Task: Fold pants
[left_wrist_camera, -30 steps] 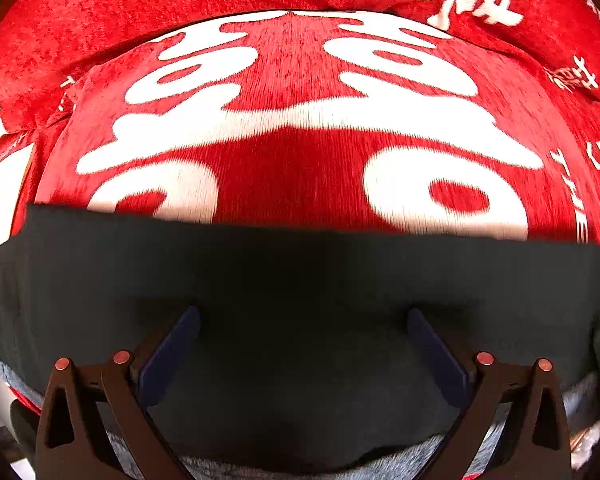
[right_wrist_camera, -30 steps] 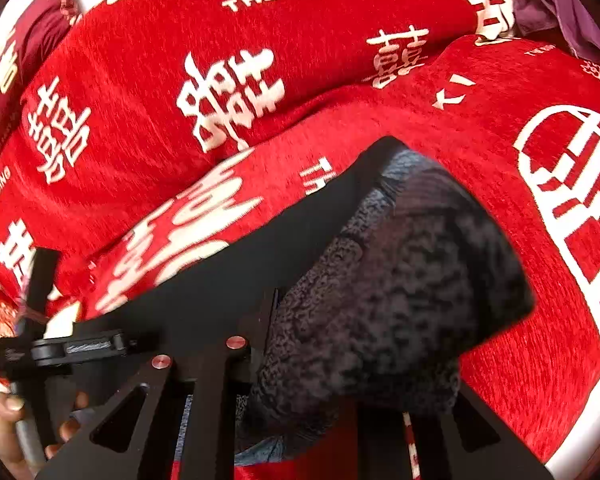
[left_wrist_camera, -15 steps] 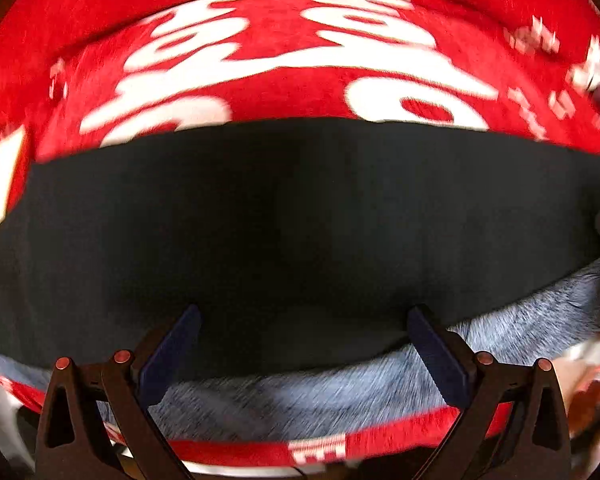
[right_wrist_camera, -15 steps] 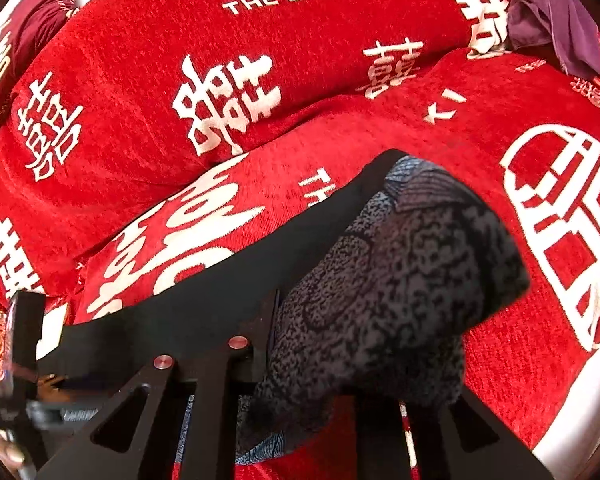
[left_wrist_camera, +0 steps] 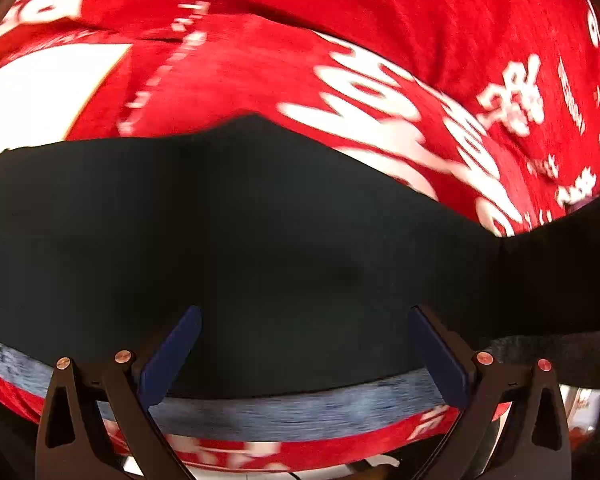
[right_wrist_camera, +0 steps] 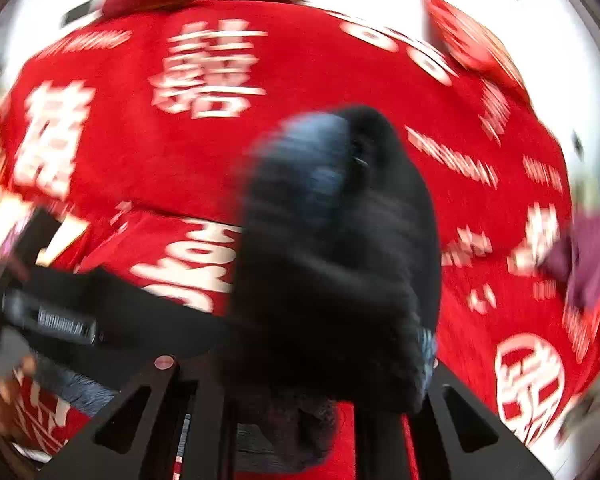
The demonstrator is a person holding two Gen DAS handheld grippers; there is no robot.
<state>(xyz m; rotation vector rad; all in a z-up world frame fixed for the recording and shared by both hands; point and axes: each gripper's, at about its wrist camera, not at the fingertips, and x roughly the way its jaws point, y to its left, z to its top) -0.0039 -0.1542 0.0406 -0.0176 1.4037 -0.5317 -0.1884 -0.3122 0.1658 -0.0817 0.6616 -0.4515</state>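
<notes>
The right gripper [right_wrist_camera: 324, 392] is clamped on a bunched end of the black pants [left_wrist_camera: 260, 240], the left gripper [left_wrist_camera: 304, 344] hangs wide above them on the red bedspread [left_wrist_camera: 380, 40], so the unpinned cloth could drag askew.

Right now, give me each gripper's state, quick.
Left gripper: open, jaws spread wide above the black pants, gripping nothing.
Right gripper: shut on a bunched fold of the pants.
</notes>
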